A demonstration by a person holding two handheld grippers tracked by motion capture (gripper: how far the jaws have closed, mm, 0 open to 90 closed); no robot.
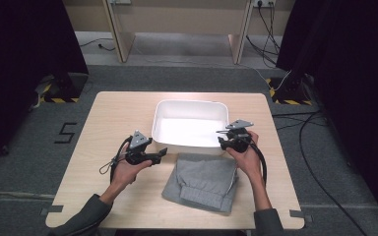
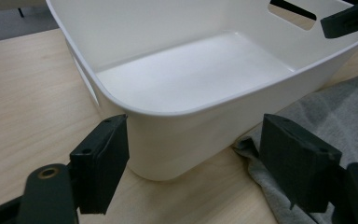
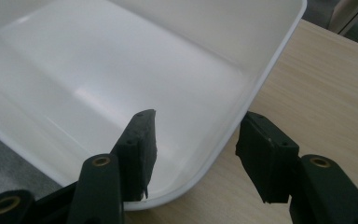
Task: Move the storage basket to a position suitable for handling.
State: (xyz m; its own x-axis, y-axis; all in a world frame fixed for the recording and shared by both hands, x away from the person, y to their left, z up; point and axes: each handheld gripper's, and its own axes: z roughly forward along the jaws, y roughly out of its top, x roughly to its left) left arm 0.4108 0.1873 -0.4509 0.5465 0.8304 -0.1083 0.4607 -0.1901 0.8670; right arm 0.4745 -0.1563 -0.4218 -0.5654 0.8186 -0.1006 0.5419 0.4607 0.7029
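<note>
A white plastic tub (image 1: 191,103) stands empty on the wooden table (image 1: 113,118). In front of it lies a folded grey garment (image 1: 203,182). My left gripper (image 1: 160,154) hovers open just short of the tub's front left corner (image 2: 168,154), with nothing between its pads. My right gripper (image 1: 221,137) straddles the tub's front right corner. In the right gripper view one jaw is inside the tub and the other outside the rim (image 3: 261,79), with a gap still showing. The right gripper's jaw (image 2: 349,18) also shows over the far rim in the left gripper view.
The garment's edge (image 2: 335,112) lies against the tub's base. Bare tabletop runs left of the tub (image 2: 23,93) and right of it (image 3: 326,79). Dark curtains and floor cables (image 1: 310,132) surround the table.
</note>
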